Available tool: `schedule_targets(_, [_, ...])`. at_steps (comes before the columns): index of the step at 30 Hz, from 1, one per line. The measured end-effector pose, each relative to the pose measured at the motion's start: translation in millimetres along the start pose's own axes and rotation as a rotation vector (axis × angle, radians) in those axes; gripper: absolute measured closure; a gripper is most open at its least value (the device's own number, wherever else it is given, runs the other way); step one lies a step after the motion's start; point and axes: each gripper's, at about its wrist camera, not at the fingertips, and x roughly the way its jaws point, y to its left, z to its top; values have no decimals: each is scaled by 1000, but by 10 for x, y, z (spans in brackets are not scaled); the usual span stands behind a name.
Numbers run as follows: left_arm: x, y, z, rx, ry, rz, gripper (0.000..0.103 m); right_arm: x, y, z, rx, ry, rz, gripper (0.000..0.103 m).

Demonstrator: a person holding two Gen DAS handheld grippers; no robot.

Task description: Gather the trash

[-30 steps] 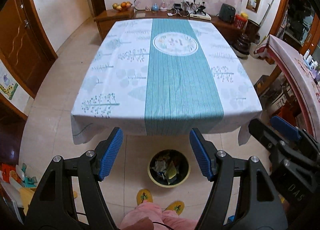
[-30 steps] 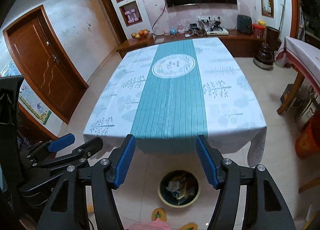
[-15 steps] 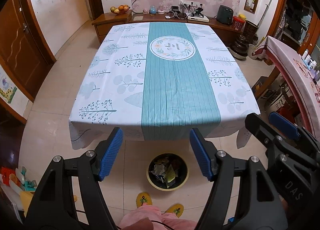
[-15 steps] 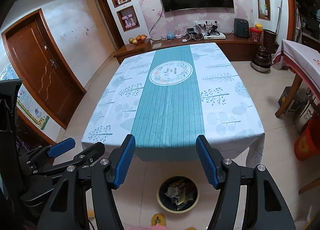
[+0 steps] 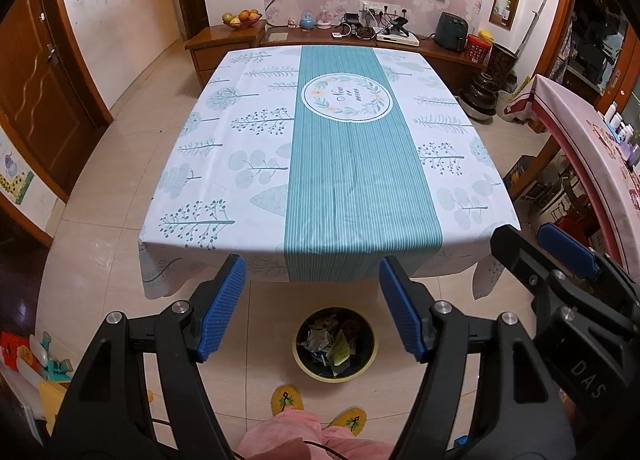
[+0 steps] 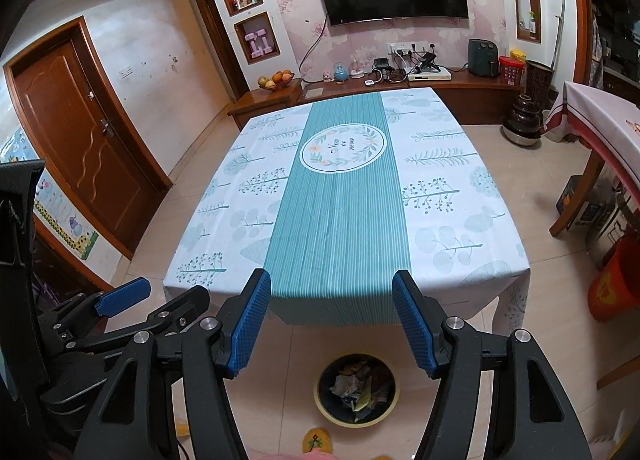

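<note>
A table under a white cloth with a teal striped band down the middle. On the tiled floor just before its near edge stands a round bin — scraps of trash fill it — with two yellow slippers beside.

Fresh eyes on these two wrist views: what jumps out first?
The big table fills the middle of both views, its white leaf-print cloth crossed by a teal striped runner with a round wreath emblem. On the floor at its near edge sits a yellow-rimmed trash bin, full of crumpled scraps. The left gripper and right gripper frame it, both open and empty.
</note>
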Motion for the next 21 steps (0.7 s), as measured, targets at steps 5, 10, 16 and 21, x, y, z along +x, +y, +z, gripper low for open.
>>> schedule_targets(5, [1, 9, 1, 1, -1, -2, 36, 2, 5, 16, 1, -4, 0, 39])
schedule_targets(10, [-1, 14, 18, -1, -3, -1, 36, -2, 17, 34, -1, -11, -3, 39])
schedule_targets(16, [-2, 25, 15, 0, -2, -3, 36, -8, 26, 31, -1, -13, -5, 39])
schedule_targets(21, [-1, 36, 9, 0, -2, -3, 36, -11, 27, 28, -1, -14, -5, 39])
